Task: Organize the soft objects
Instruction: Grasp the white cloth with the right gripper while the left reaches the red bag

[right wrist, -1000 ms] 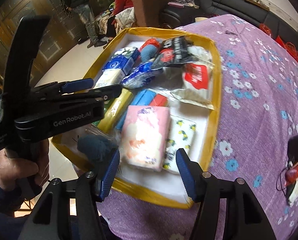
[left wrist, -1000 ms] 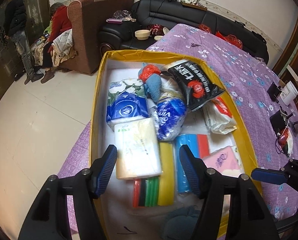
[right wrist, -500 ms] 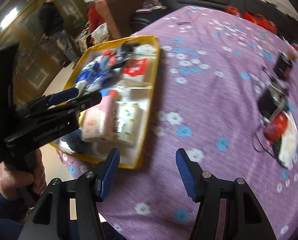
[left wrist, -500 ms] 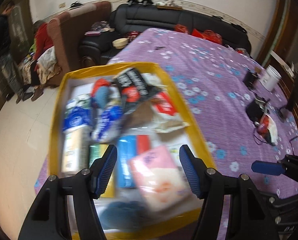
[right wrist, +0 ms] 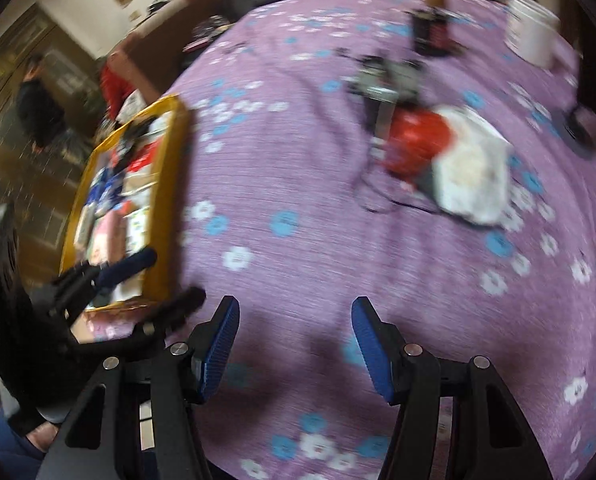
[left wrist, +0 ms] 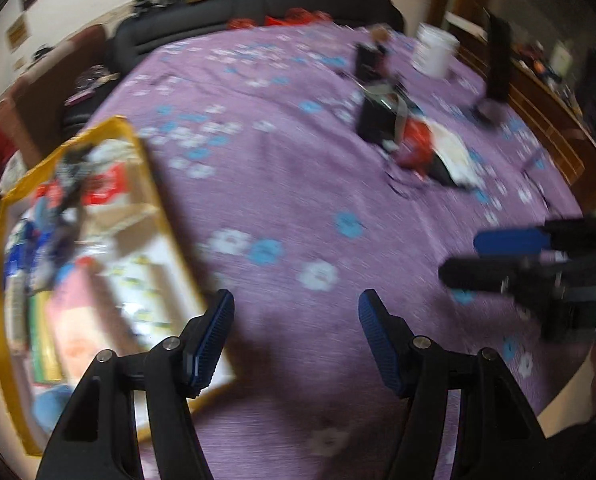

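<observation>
A yellow-rimmed box (left wrist: 160,184) full of soft packets, among them a pink tissue pack (left wrist: 82,320), lies at the left on the purple flowered tablecloth; it also shows in the right wrist view (right wrist: 174,184). My left gripper (left wrist: 296,338) is open and empty over bare cloth to the right of the box. My right gripper (right wrist: 296,346) is open and empty over the cloth too. Each gripper shows in the other's view, the right one (left wrist: 537,256) and the left one (right wrist: 110,280). Both views are blurred.
A red and white bag with black devices and cables (left wrist: 421,148) lies at the table's centre right, also in the right wrist view (right wrist: 449,156). A white bucket (left wrist: 433,54) stands at the far right. A black sofa (left wrist: 258,8) and people (right wrist: 42,108) are beyond the table.
Both grippers have swung right, away from the box and over the bare tablecloth. Both have stayed open and empty.
</observation>
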{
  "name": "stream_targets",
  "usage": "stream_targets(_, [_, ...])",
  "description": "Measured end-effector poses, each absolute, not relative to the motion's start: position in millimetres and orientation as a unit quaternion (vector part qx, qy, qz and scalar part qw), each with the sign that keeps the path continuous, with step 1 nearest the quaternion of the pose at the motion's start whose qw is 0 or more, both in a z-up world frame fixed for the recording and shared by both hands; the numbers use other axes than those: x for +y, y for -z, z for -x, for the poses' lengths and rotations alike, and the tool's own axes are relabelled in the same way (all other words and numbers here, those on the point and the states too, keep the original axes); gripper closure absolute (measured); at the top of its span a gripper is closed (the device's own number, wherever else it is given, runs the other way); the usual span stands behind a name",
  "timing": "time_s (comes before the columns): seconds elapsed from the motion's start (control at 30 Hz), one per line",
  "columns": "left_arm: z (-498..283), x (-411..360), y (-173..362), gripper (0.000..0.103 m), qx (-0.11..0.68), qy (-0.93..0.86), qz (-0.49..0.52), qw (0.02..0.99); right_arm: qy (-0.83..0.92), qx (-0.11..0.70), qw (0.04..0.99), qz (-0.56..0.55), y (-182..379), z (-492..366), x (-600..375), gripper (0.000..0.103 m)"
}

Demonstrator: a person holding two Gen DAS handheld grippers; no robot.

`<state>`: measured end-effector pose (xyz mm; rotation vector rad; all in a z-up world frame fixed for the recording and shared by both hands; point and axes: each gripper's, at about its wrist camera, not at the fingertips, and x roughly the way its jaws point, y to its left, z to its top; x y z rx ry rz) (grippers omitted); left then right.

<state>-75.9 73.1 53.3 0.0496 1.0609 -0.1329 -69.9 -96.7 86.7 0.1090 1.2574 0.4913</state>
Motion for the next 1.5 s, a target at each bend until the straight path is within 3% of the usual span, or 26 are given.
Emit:
stream_targets(0.3, [61,25,-16,0.038,0.499,0.105,-0.071,0.857,-0.154,0.586,0.790,-0.096,-77,57,-170,0.040])
stream_targets(0.43, [48,19,-9,0.025,0.466,0.112,-0.068,0.875,-0.131,0.572,0.804,-0.098,-82,38,-191,0.040])
stream_targets(0.73, [39,17,-9,0.013,0.474,0.115,-0.066,0.870,-0.123,0.567,0.810,-0.082,-80,-32,-193,0.040])
stream_targets(0.93, [40,16,-8,0.011,0.475,0.117,-0.066,0.870,-0.104,0.579,0.807,-0.052,-60,-68,-176,0.041])
stream_targets(0.97, [40,17,-8,0.011,0.475,0.117,-0.066,0.870,-0.106,0.579,0.806,-0.053,-56,-71,-175,0.047])
stream_targets(1.0, [40,17,-8,0.011,0.475,0.117,-0.065,0.870,-0.109,0.581,0.804,-0.059,-53,-75,-173,0.066])
stream_targets(1.13, [41,17,-8,0.011,0.475,0.117,-0.066,0.870,-0.117,0.586,0.800,-0.051,-48,-79,-164,0.091])
stream_targets(1.5, [41,16,-7,0.010,0.476,0.120,-0.065,0.869,-0.333,0.575,0.746,-0.047,-84,35,-124,0.093])
